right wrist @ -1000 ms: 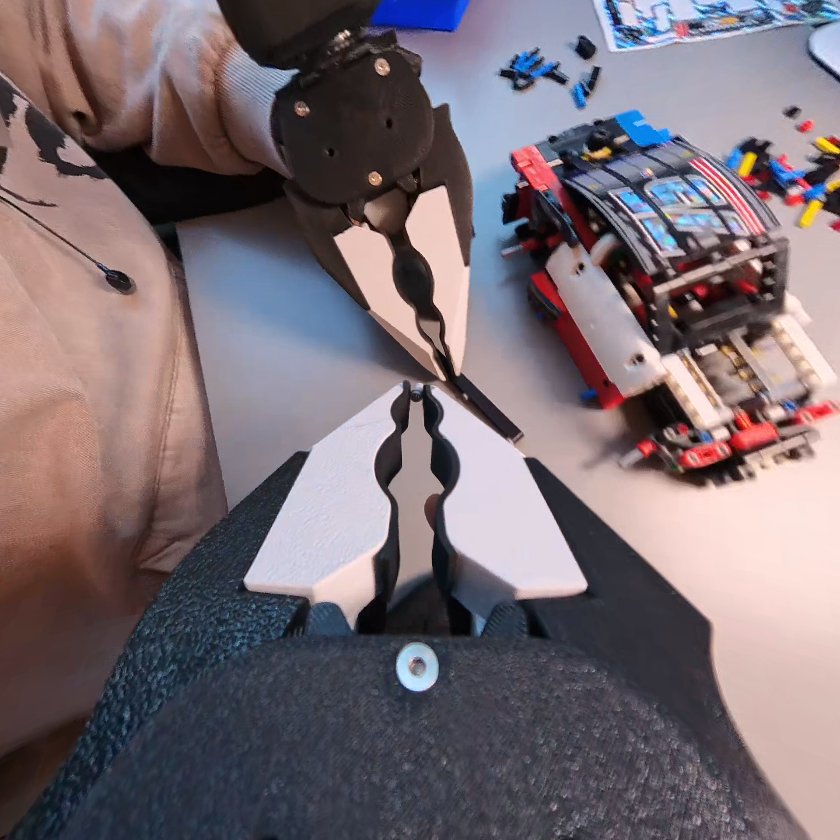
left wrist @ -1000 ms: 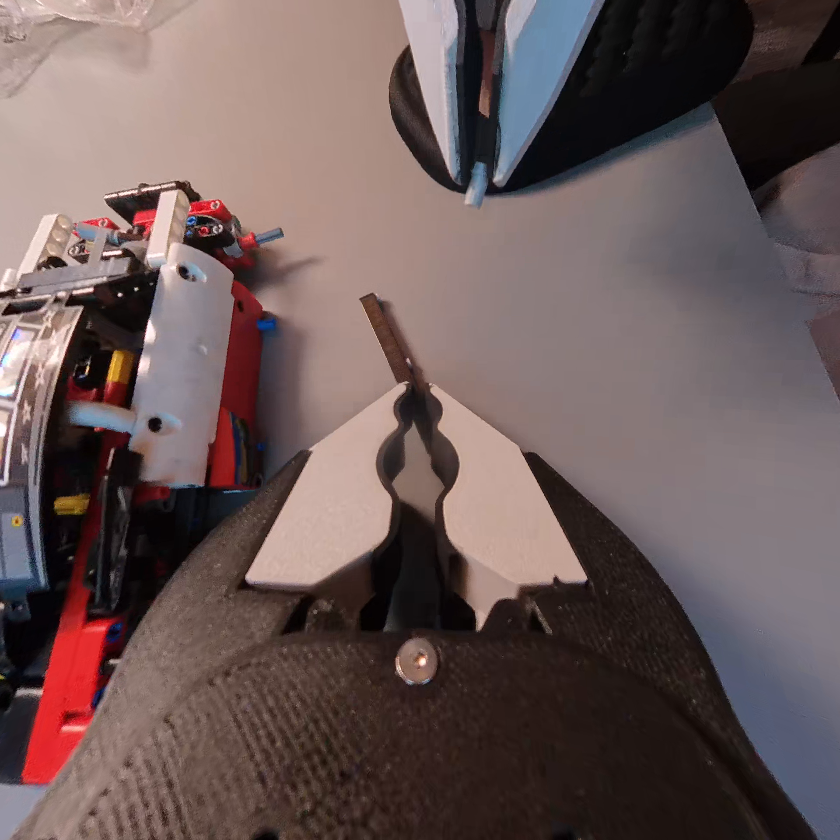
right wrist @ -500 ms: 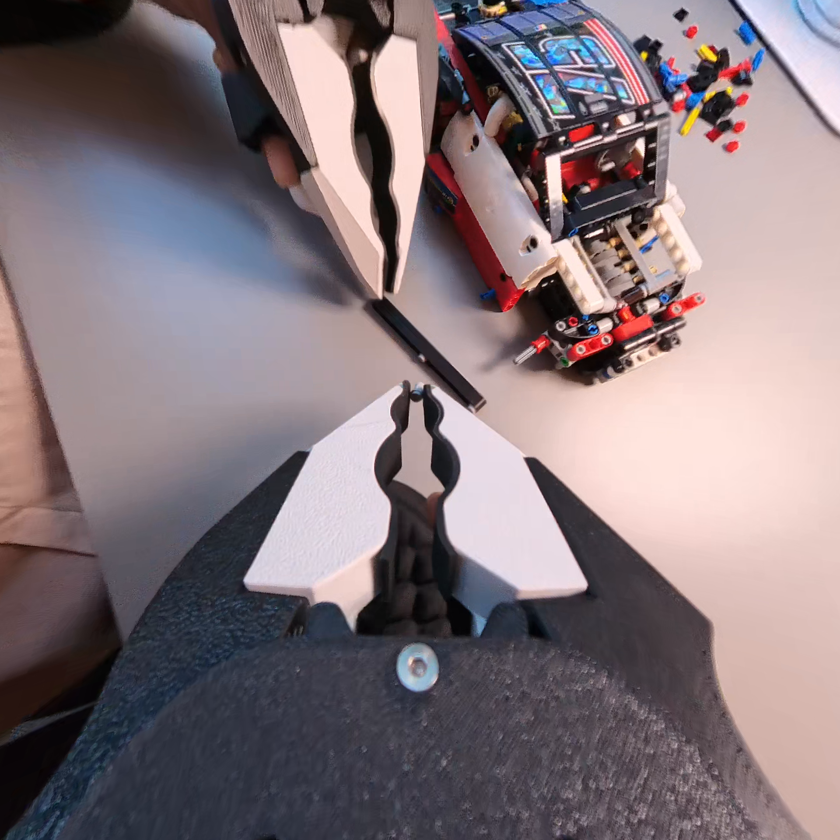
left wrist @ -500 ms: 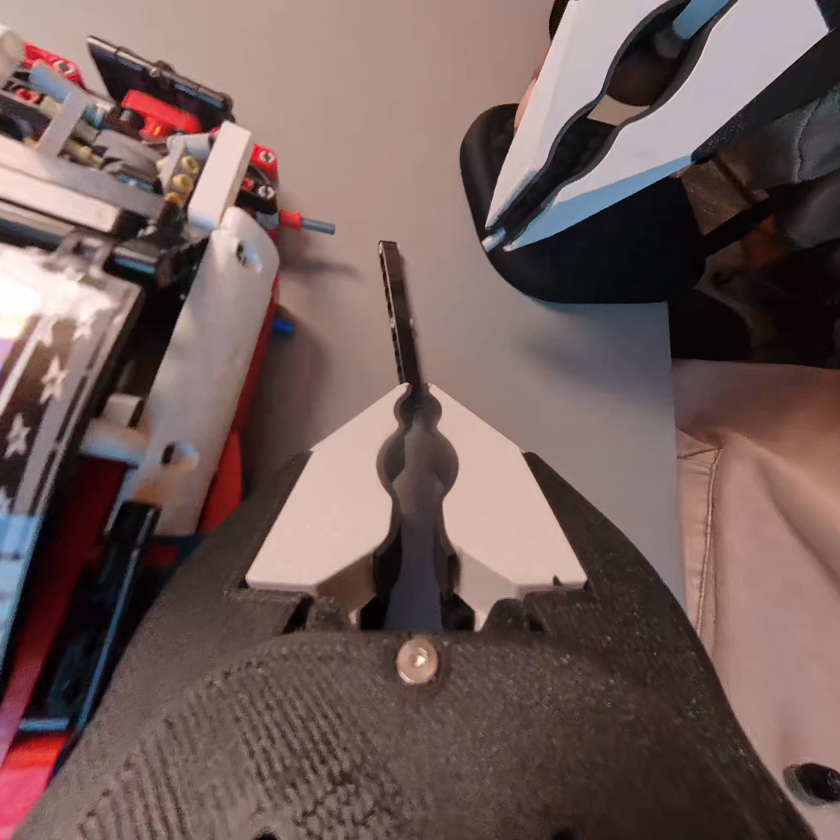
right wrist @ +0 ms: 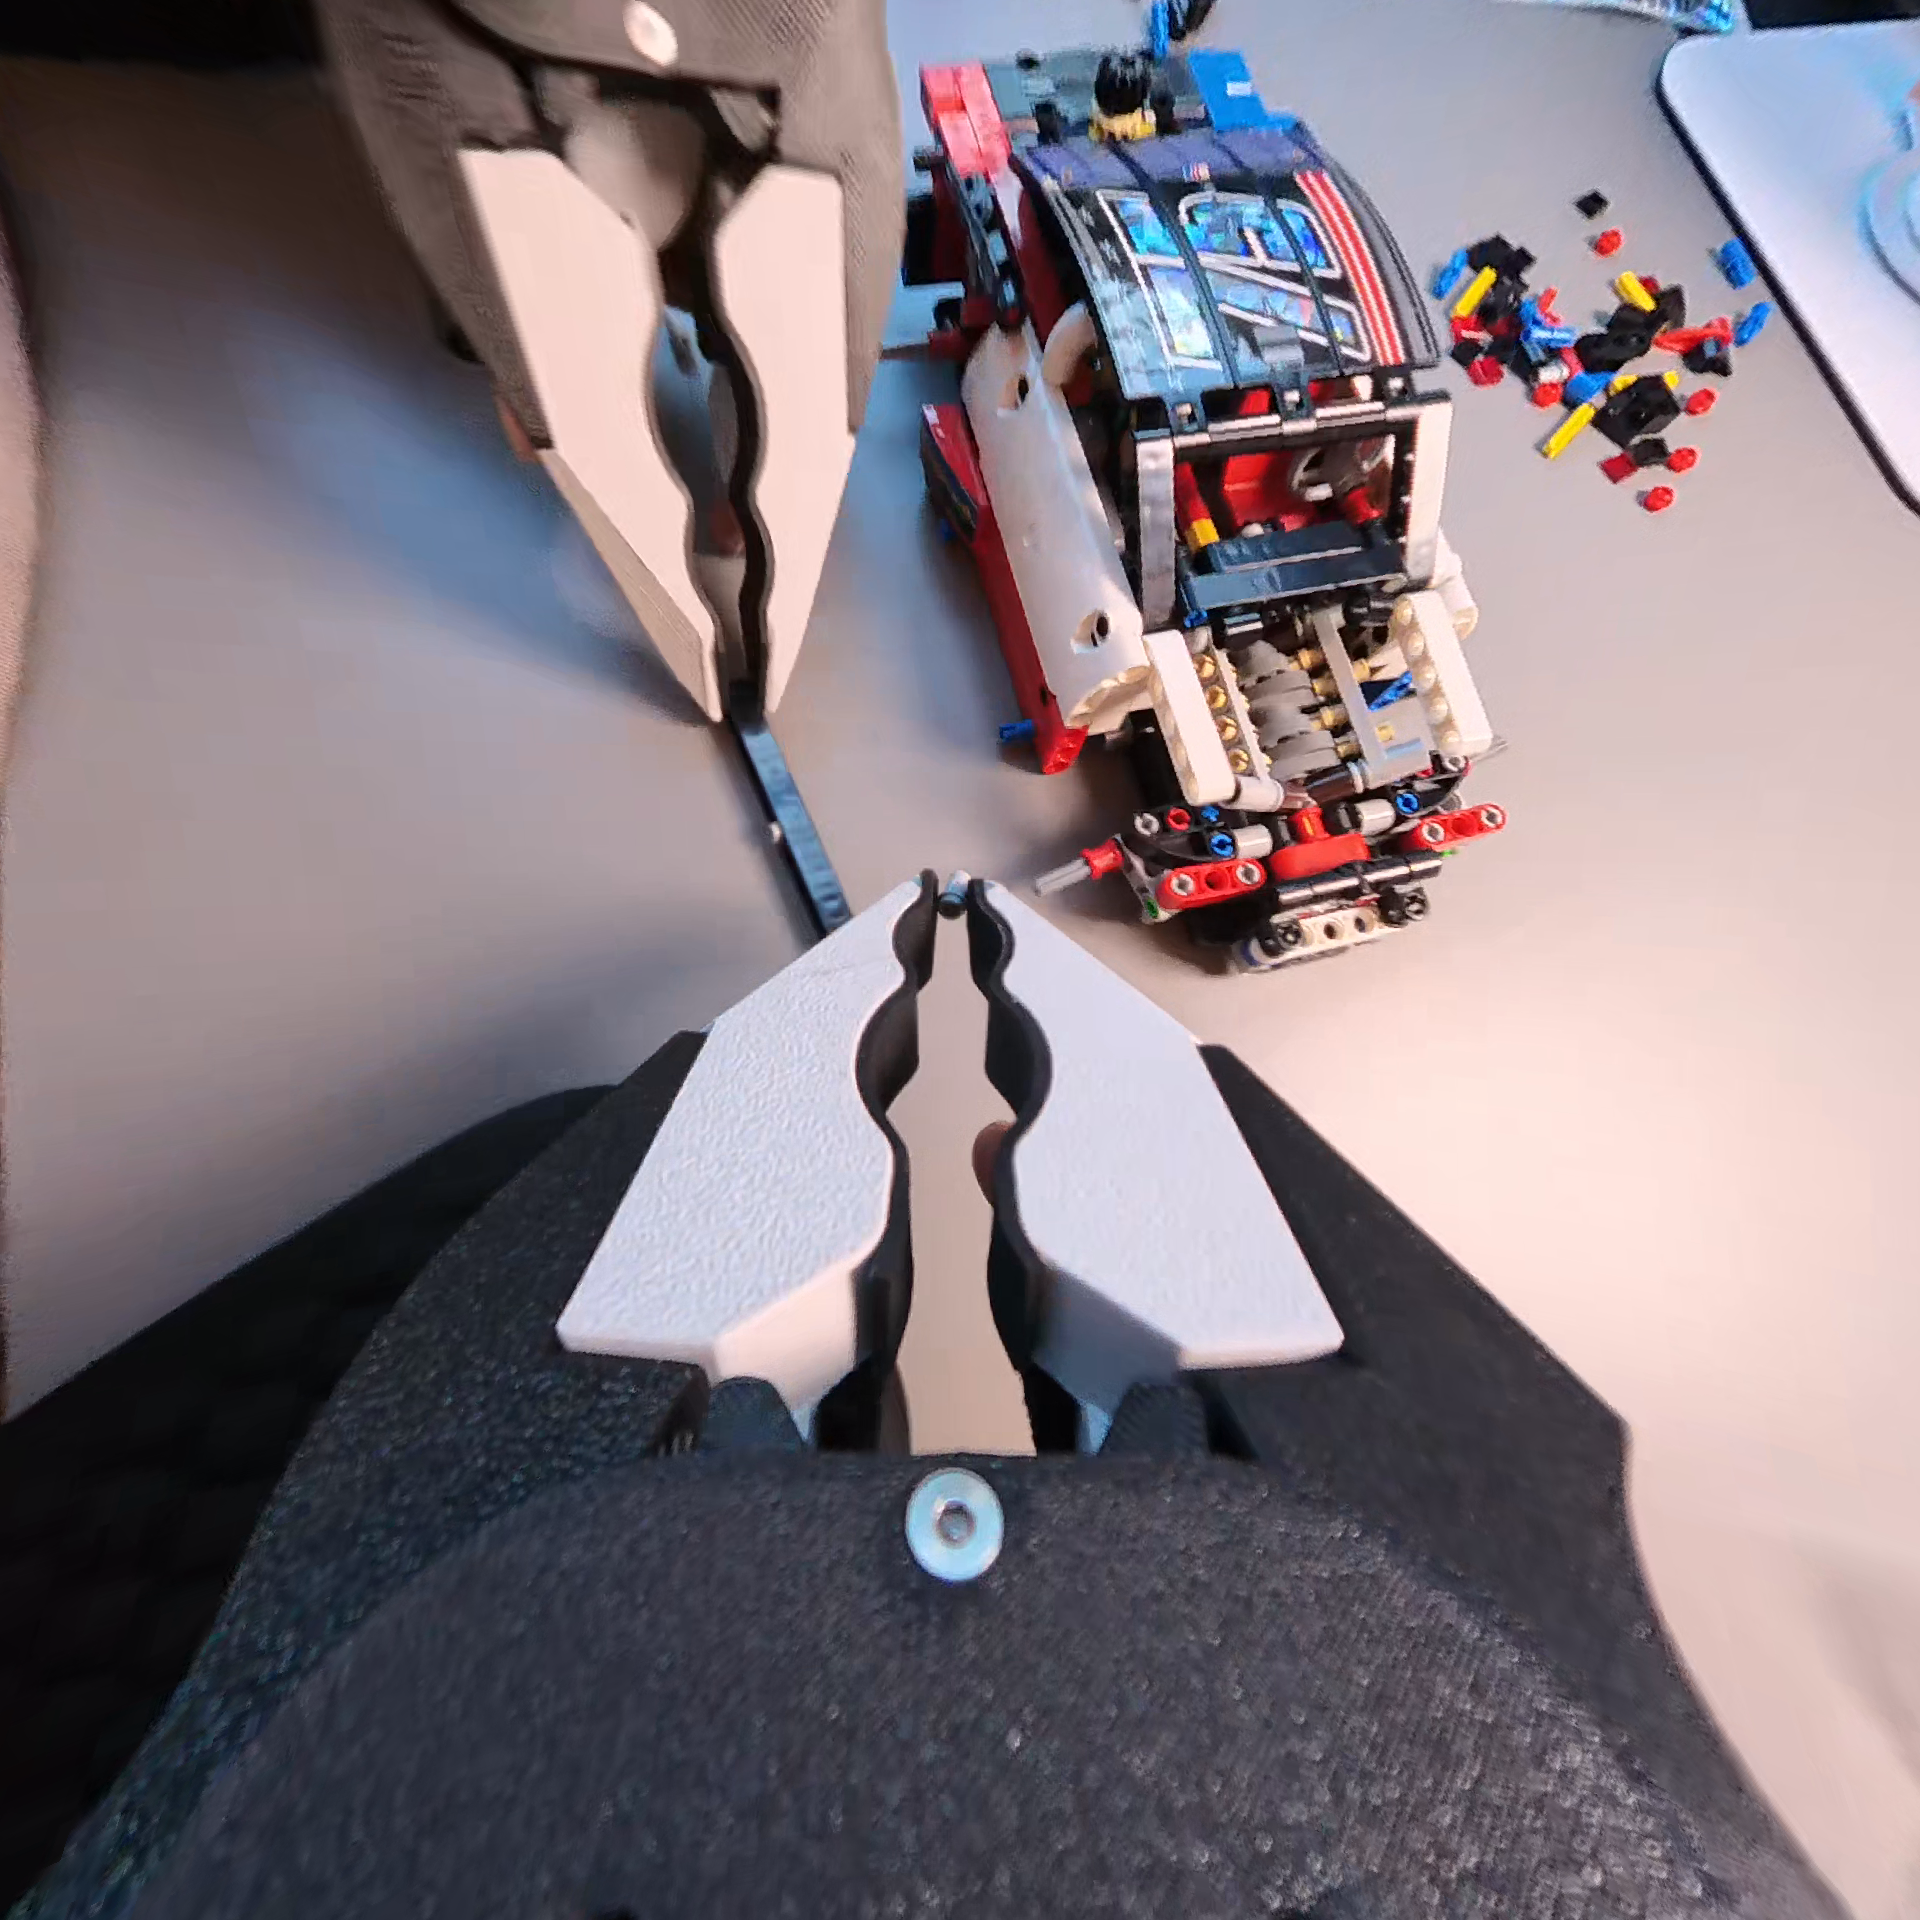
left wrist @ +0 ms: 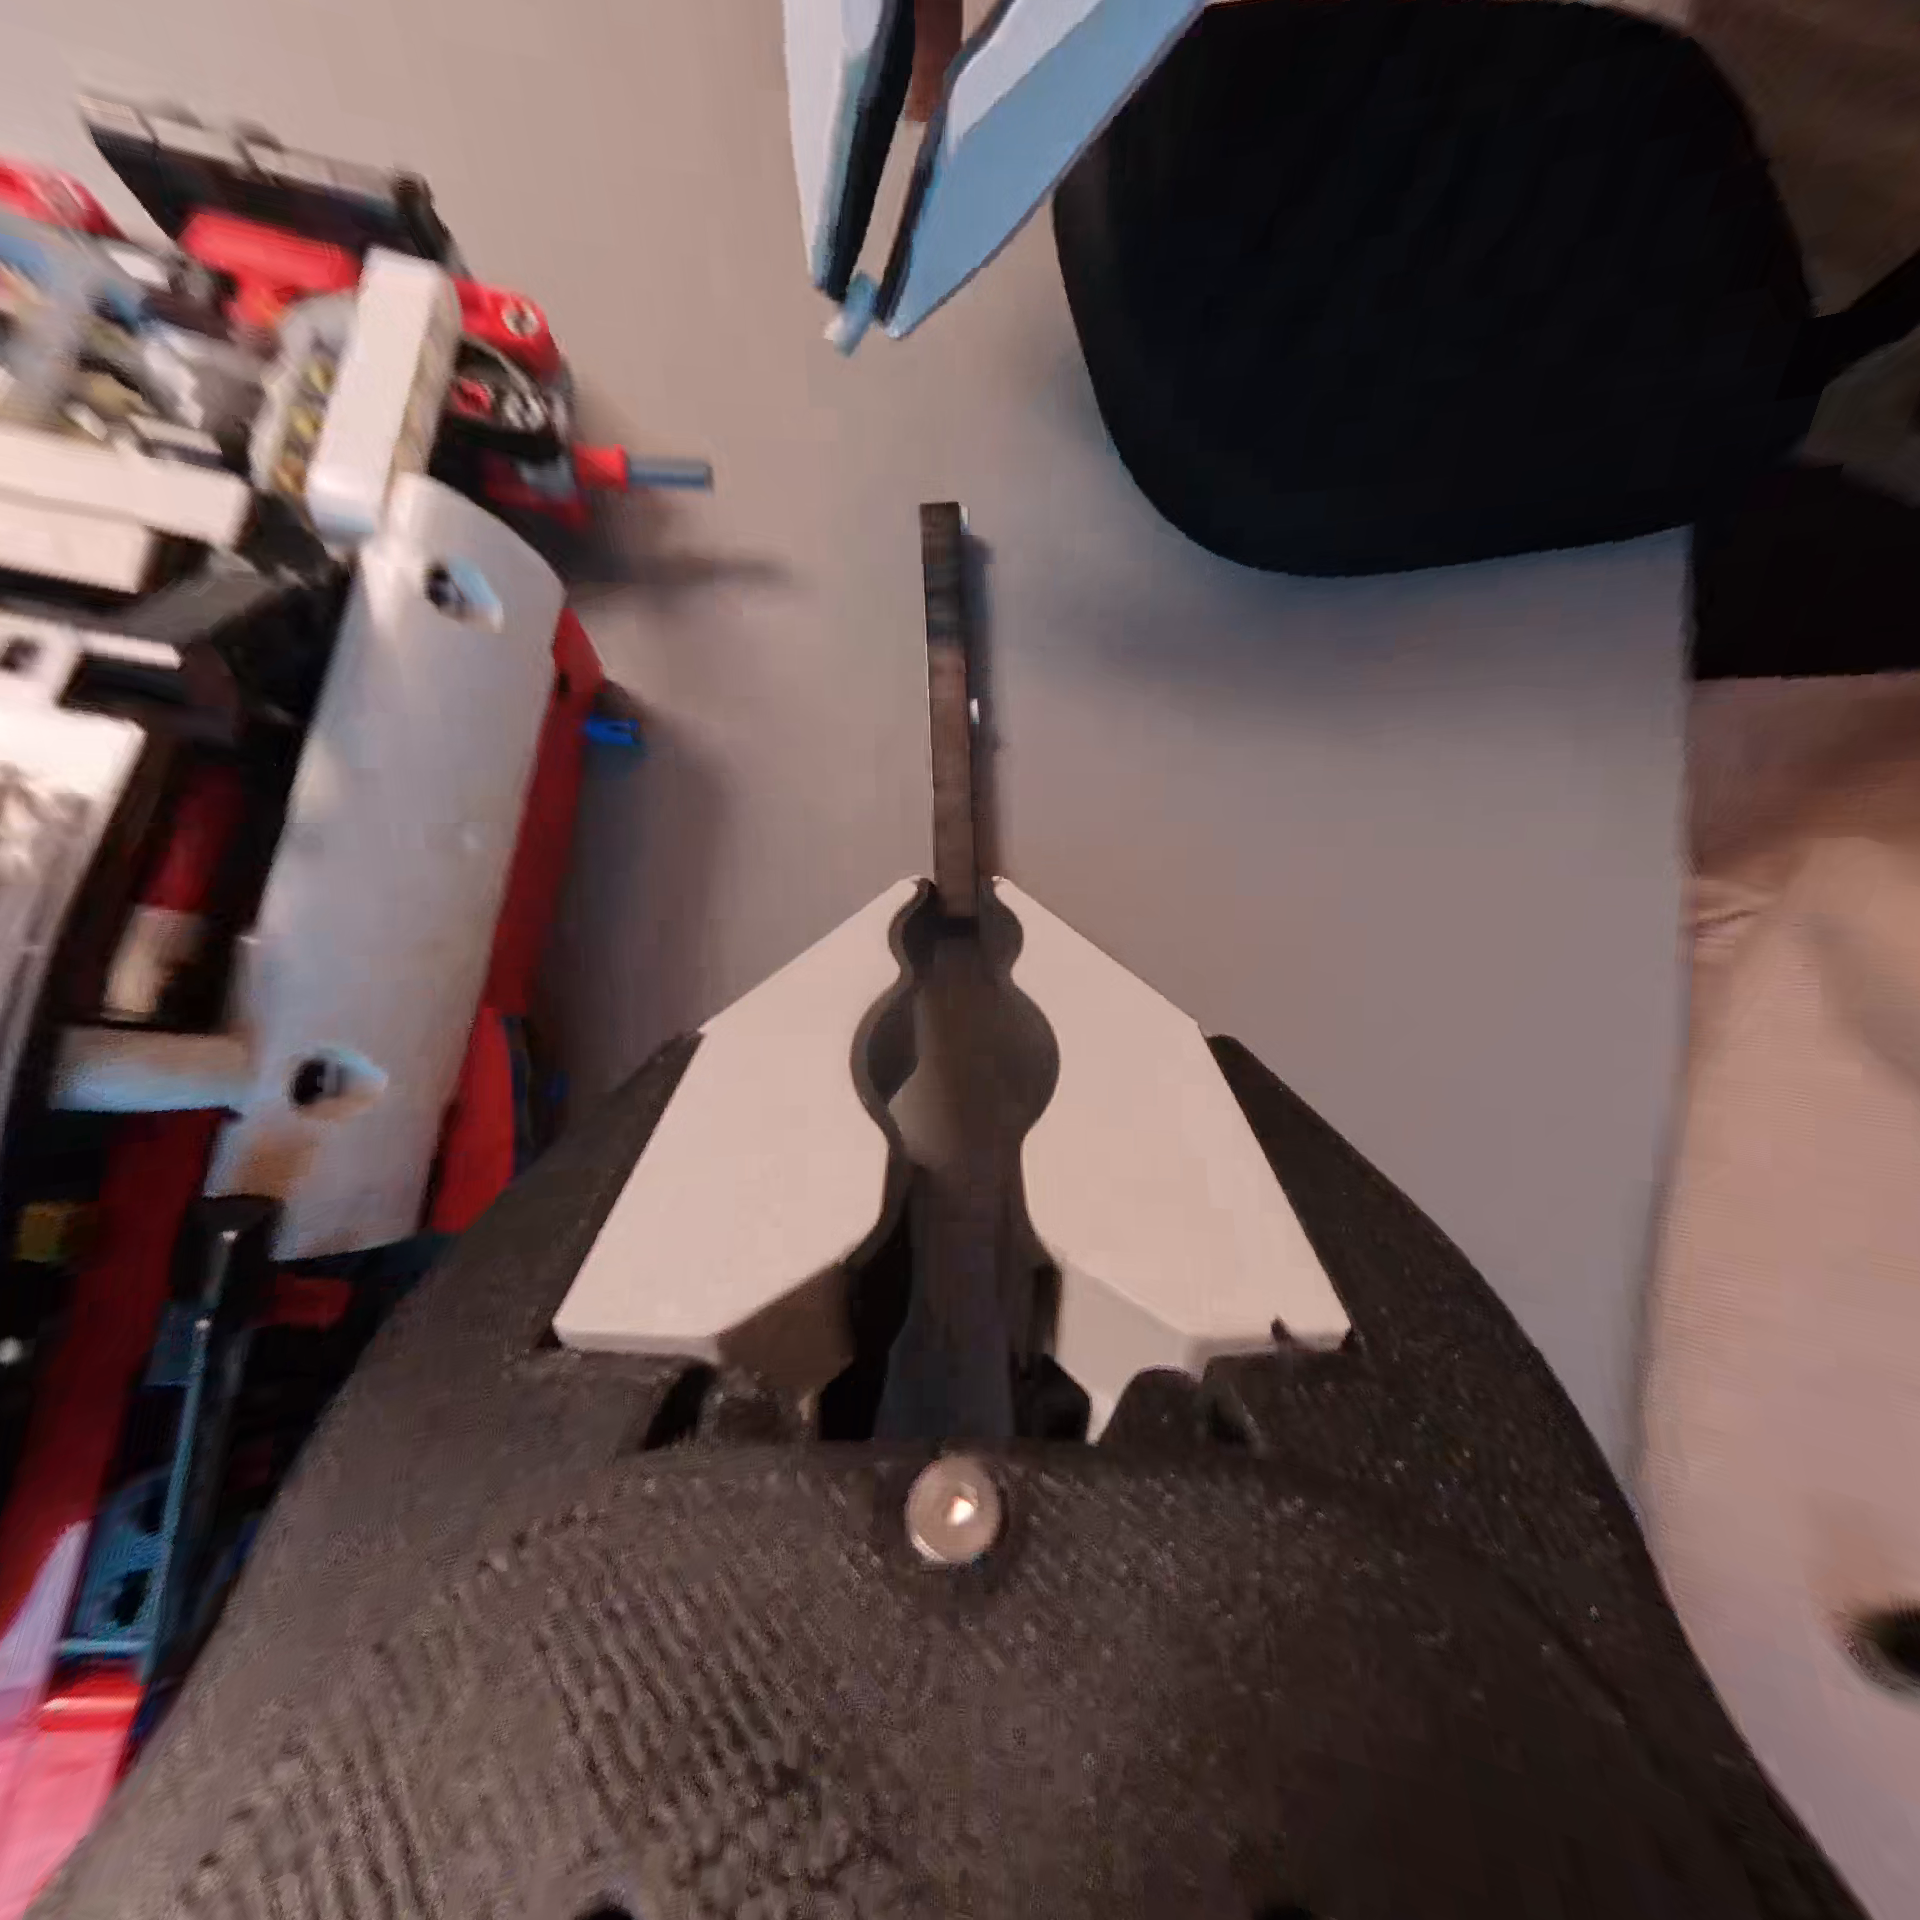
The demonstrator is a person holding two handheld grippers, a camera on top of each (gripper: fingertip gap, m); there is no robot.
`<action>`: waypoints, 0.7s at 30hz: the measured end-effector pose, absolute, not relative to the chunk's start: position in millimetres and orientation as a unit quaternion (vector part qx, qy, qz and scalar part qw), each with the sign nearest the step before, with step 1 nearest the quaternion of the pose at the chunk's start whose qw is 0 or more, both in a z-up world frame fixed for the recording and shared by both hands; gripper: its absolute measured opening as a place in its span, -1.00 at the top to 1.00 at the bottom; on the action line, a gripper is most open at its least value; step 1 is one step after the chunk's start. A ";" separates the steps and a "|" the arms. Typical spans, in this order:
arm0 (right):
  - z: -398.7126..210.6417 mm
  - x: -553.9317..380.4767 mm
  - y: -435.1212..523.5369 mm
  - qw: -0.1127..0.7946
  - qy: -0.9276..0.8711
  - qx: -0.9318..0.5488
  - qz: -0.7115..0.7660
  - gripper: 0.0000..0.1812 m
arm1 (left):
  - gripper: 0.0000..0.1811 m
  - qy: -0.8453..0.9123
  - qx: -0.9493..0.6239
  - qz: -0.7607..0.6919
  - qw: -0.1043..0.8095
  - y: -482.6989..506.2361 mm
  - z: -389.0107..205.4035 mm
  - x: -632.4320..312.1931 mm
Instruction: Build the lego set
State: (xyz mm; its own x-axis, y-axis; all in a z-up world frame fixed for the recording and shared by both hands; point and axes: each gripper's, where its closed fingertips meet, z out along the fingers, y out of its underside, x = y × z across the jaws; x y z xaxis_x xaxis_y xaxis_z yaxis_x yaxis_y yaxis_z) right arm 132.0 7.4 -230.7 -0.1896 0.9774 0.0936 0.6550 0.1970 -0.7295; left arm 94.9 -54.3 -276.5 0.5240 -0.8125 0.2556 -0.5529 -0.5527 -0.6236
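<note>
My left gripper (left wrist: 956, 888) is shut on a long black beam (left wrist: 951, 707) that sticks straight out from its tips above the grey table. The same beam (right wrist: 784, 810) shows in the right wrist view, held by the left gripper (right wrist: 743, 696) and reaching toward my right gripper (right wrist: 948, 888). My right gripper is shut on a small black pin (right wrist: 948, 902) at its tips. In the left wrist view the right gripper (left wrist: 862, 312) hangs above the beam's far end with a pale pin tip showing. The red, white and black lego car (right wrist: 1226, 499) stands to the right of both; it also shows at the left of the left wrist view (left wrist: 312, 831).
A pile of loose small red, blue, yellow and black pieces (right wrist: 1590, 343) lies on the table right of the car. A white object's edge (right wrist: 1808, 208) is at the far right. The table edge (left wrist: 1683, 935) and a person's beige clothing (left wrist: 1808, 1143) are at the right of the left wrist view.
The beam now points straight ahead from the left gripper. The right gripper has come in over the beam's far end, so the pin and beam tips nearly meet. Both grips are unchanged.
</note>
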 end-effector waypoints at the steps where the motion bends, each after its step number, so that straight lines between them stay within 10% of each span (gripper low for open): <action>1: -227.8 131.9 1.9 0.283 -0.712 -0.568 0.301 0.97 | 0.94 0.378 -0.842 -0.335 0.190 -65.5 -273.1 95.7; 8: -226.9 135.4 -33.3 0.243 -0.712 -0.552 0.360 0.97 | 0.85 0.285 -0.846 -0.427 0.144 -66.8 -265.8 67.2; 21: -233.1 132.7 -32.4 0.263 -0.703 -0.554 0.360 0.97 | 0.78 0.551 -0.721 -0.099 0.409 -68.3 -268.8 67.6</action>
State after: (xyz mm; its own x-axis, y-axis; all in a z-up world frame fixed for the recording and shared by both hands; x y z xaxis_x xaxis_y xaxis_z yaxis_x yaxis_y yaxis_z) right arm 132.7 -32.4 -233.1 -0.2477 0.9684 -0.0289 0.5906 0.1273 -0.7969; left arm 67.6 -68.3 -268.8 0.3726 -0.8757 -0.3070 -0.7132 -0.0586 -0.6985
